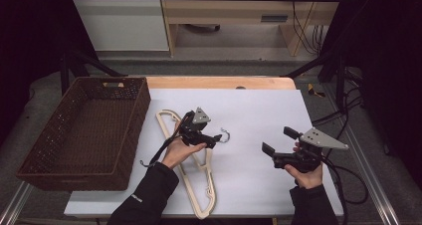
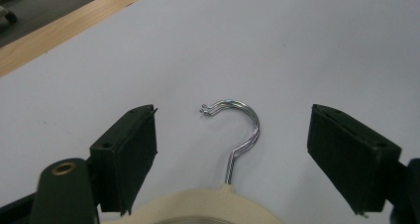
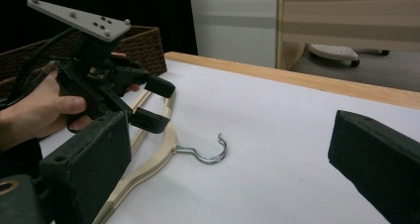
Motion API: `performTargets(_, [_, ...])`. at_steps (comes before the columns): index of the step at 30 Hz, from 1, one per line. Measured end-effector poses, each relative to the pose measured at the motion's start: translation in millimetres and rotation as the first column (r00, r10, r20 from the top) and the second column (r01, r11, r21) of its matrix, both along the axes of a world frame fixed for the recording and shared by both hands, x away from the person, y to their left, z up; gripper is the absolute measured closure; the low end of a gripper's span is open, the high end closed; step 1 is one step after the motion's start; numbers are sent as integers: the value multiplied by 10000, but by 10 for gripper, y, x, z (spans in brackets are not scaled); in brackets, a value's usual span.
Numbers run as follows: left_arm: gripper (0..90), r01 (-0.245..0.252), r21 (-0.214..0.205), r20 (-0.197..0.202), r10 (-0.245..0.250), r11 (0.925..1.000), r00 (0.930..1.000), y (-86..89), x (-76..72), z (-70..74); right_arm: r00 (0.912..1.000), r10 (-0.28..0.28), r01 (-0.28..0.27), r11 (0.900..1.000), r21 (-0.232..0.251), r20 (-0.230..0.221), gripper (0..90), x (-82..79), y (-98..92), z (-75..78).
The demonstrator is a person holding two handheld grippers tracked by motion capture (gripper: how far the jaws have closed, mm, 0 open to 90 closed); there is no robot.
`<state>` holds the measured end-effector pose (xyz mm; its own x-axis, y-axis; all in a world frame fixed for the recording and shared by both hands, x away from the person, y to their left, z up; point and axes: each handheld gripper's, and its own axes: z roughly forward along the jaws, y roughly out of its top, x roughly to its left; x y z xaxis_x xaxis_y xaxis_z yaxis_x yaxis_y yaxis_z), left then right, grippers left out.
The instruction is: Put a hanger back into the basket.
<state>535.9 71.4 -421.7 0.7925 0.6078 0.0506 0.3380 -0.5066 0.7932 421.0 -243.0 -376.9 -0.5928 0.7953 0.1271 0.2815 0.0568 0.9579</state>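
Cream wooden hangers (image 1: 199,185) lie stacked on the white sheet, their metal hooks (image 1: 225,135) pointing right. My left gripper (image 1: 211,139) hovers low over the hangers' neck. In the left gripper view its jaws stand apart on either side of the hooks (image 2: 247,130), touching nothing, with the cream neck (image 2: 218,204) just below. The left gripper (image 2: 233,115) is open. A hand holds my right gripper (image 1: 277,139) above the sheet at the right, open and with nothing in it. From the right gripper (image 3: 230,127) view, the left gripper (image 3: 162,105) sits over the hangers (image 3: 148,164).
A brown woven basket (image 1: 134,135) stands at the left edge of the table, close to the hangers. The white sheet (image 1: 249,110) covers most of the wooden tabletop (image 1: 219,82). Cables trail off the right side.
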Motion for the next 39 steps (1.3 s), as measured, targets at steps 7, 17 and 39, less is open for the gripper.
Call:
performTargets(7, [348,75,673,-361,-51,9977,9993,-105,113,-182,10000,-40,40,10000,41,-11,33,4,1,2])
performTargets(17, [565,190,1340,-802,-83,9908,9967,-154,176,-360,10000,-33,33,10000,81,23,33,6,-5,2])
performTargets(39, [859,767,1269,-1662,-551,9889,9846,-109,236,-425,10000,-35,35,10000,76,31,34,6,-7,1])
